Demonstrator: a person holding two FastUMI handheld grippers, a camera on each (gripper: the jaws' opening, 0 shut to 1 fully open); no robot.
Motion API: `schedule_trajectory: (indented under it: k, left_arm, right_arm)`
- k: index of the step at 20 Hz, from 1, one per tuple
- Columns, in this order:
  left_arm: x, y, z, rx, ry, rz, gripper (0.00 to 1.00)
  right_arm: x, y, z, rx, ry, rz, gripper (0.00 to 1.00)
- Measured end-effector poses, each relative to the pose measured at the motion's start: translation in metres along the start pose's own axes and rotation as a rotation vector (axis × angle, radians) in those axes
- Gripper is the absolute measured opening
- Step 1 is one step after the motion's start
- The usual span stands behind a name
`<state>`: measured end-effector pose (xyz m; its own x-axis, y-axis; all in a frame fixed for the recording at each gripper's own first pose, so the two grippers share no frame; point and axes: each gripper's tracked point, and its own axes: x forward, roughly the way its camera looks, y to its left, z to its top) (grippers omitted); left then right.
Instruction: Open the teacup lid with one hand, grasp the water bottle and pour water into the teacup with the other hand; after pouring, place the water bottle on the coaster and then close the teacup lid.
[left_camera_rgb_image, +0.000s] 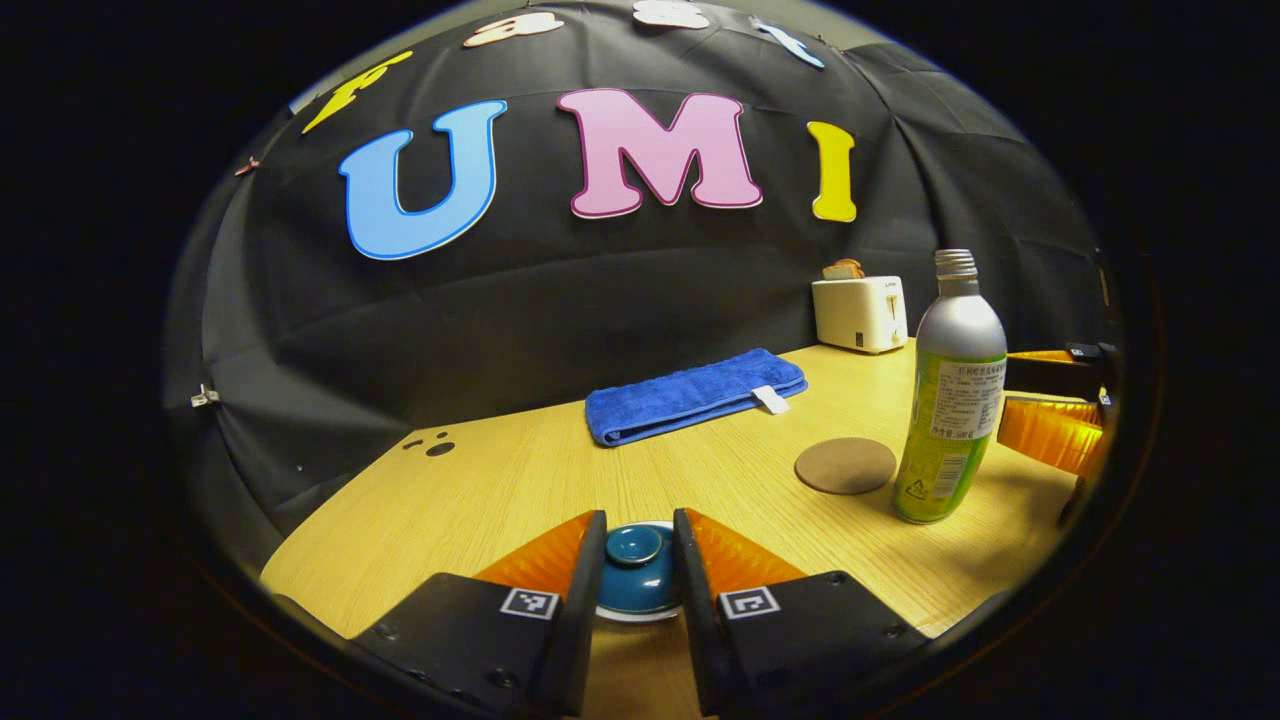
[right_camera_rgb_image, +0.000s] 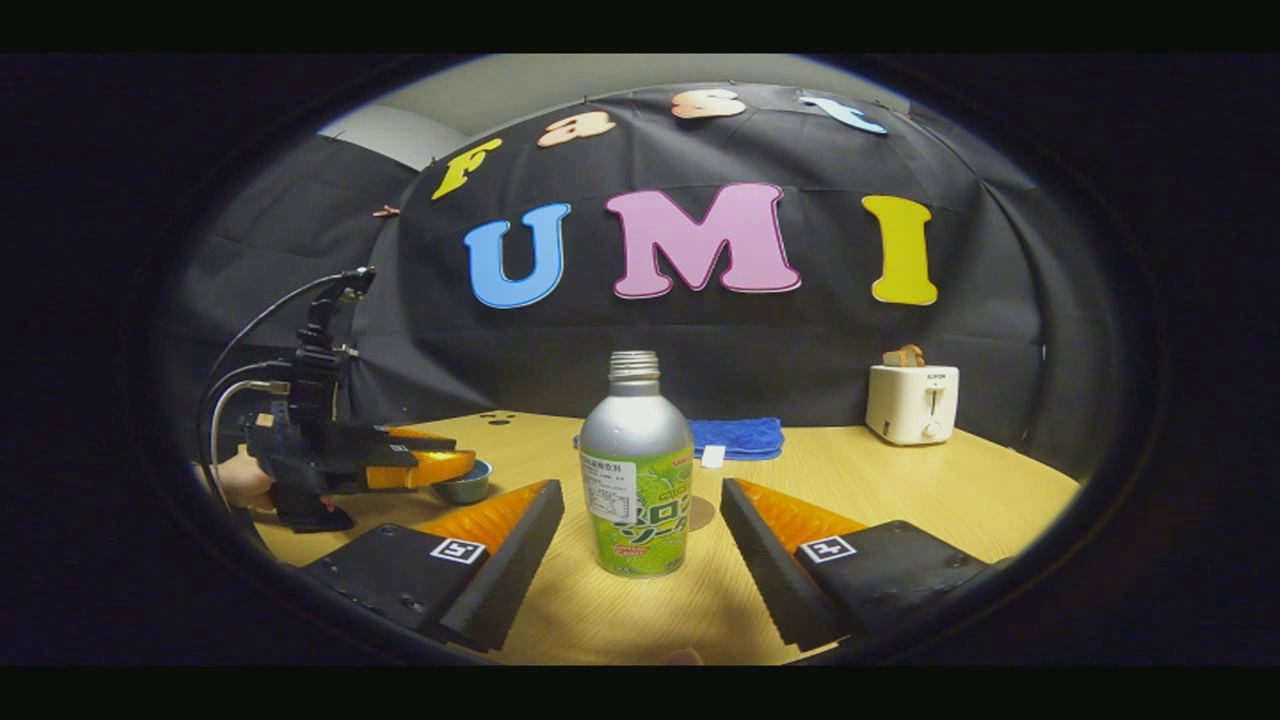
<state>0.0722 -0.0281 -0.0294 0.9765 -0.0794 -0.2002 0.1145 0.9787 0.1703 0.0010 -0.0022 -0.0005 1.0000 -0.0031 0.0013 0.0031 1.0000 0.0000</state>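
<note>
Left gripper view. The left gripper (left_camera_rgb_image: 640, 560) pointed down at the wooden table (left_camera_rgb_image: 480, 500), its two fingers set narrowly on either side of the blue teacup lid (left_camera_rgb_image: 637, 560). Whether the fingers pressed on the lid or merely flanked it could not be told. The lid sat on the teacup (left_camera_rgb_image: 640, 607), of which a pale rim showed beneath it, at the near edge of the table. To the right stood the water bottle (left_camera_rgb_image: 950, 400), upright, its screw neck uncapped. The round brown coaster (left_camera_rgb_image: 845, 465) lay flat just to the left of the bottle's base, apart from it. The right gripper (left_camera_rgb_image: 1050, 410) reached in from the far right, close behind the bottle. A folded blue towel (left_camera_rgb_image: 695, 395) lay farther back, and a white toaster (left_camera_rgb_image: 860, 312) stood in the rear corner.

Right gripper view. The right gripper (right_camera_rgb_image: 640, 530) was spread wide, its fingers well apart from the water bottle (right_camera_rgb_image: 637, 480), which stood upright between them on the table (right_camera_rgb_image: 900, 490). The coaster (right_camera_rgb_image: 703, 513) showed partly behind the bottle. At left, the left gripper (right_camera_rgb_image: 440, 468), held by a hand (right_camera_rgb_image: 235, 482), lay over the teacup (right_camera_rgb_image: 465, 487). The towel (right_camera_rgb_image: 740, 437) and toaster (right_camera_rgb_image: 912, 402) stood toward the back.
</note>
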Motion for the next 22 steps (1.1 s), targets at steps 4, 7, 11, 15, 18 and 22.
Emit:
schedule_trajectory:
  k: [4,7,11,15,18,22]
  left_arm:
    - [0.002,0.001,0.000,-0.002,-0.002,0.006,0.35]
    - [-0.001,0.004,0.002,-0.020,-0.025,0.014,0.36]
    - [-0.011,0.017,0.007,-0.080,-0.083,0.054,0.33]
    - [-0.032,0.029,0.015,-0.216,-0.132,0.084,0.32]
    - [-0.054,0.036,0.029,-0.336,-0.174,0.072,0.30]
    - [-0.081,0.059,0.043,-0.374,-0.222,0.089,0.32]
  right_arm:
    - [0.000,0.000,0.000,0.000,0.000,0.000,0.98]
    - [0.000,0.000,0.000,0.000,0.000,0.000,0.98]
    - [0.004,0.000,0.000,0.000,-0.001,-0.007,0.98]
    - [0.019,0.010,-0.002,0.000,0.004,0.012,0.98]
    - [0.031,0.010,-0.002,0.000,0.006,0.003,0.98]
    - [0.042,0.004,-0.003,0.000,0.007,-0.031,0.98]
